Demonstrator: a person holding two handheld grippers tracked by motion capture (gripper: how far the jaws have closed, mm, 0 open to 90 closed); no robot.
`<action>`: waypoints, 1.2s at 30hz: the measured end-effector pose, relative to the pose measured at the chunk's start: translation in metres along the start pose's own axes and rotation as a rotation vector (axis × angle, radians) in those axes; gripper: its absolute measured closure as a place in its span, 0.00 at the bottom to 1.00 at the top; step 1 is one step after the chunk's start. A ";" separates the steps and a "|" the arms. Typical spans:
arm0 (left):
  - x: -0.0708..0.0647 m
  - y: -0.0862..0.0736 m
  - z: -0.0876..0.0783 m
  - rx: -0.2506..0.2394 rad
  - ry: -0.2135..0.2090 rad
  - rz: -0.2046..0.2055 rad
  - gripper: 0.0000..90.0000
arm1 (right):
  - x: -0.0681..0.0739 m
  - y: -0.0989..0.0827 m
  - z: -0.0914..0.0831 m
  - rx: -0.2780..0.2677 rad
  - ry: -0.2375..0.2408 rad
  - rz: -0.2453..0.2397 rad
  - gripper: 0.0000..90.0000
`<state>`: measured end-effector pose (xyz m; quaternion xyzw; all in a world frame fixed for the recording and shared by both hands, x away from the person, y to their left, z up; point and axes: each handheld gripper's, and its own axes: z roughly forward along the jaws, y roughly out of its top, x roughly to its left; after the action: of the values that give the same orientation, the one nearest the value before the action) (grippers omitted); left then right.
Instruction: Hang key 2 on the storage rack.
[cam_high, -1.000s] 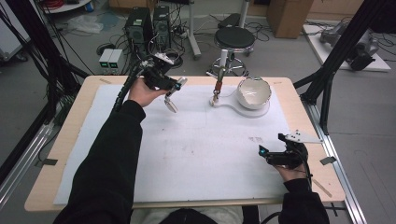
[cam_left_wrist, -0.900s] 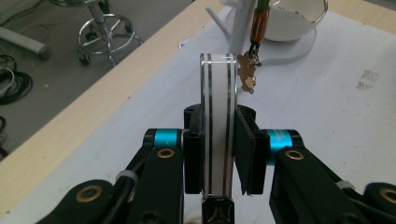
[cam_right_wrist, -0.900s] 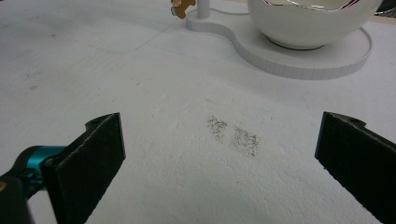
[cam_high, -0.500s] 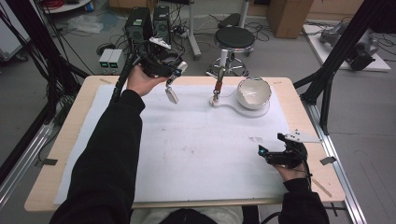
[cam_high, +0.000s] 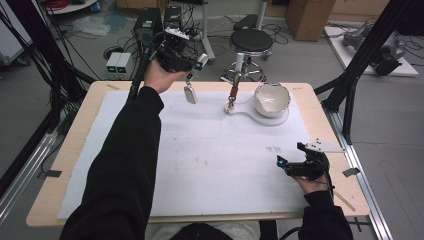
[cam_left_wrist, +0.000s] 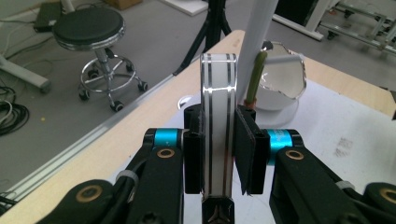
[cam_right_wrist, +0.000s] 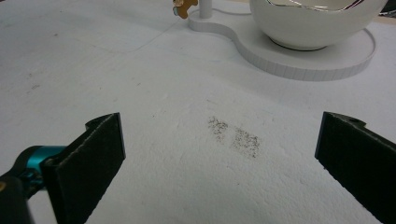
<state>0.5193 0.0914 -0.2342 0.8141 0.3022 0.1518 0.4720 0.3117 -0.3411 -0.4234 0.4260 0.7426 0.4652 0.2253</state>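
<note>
Glossy white plastic with thin dark stripes marks the flat, slab-shaped tag (cam_left_wrist: 217, 130), clamped between the black pads of the left gripper (cam_high: 187, 65), lifted above the far left edge of the bench (cam_high: 75, 150); its lower end is cut off in the left gripper view. Near the right edge, the right gripper (cam_high: 287, 165) rests with jaws spread wide over rough white matting (cam_right_wrist: 187, 154). A smooth white bowl (cam_high: 271, 99) sits on its rounded stand (cam_high: 250, 111) at the far edge.

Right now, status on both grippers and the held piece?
Left gripper shut on flat white piece, raised. Right gripper open, low over mat. Bowl stand nearby, nothing blocking.
</note>
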 end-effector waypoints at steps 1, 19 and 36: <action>0.000 0.002 0.002 -0.007 0.010 -0.001 0.83 | 0.000 0.000 0.000 0.001 -0.001 0.000 0.01; -0.001 0.015 0.045 -0.065 0.077 -0.052 0.83 | -0.003 -0.002 -0.003 -0.001 -0.005 0.005 0.01; -0.006 0.028 0.086 -0.079 0.011 -0.076 0.83 | -0.004 -0.002 -0.004 -0.002 -0.001 0.001 0.01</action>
<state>0.5703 0.0185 -0.2538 0.7818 0.3293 0.1500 0.5077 0.3100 -0.3467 -0.4231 0.4263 0.7417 0.4659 0.2261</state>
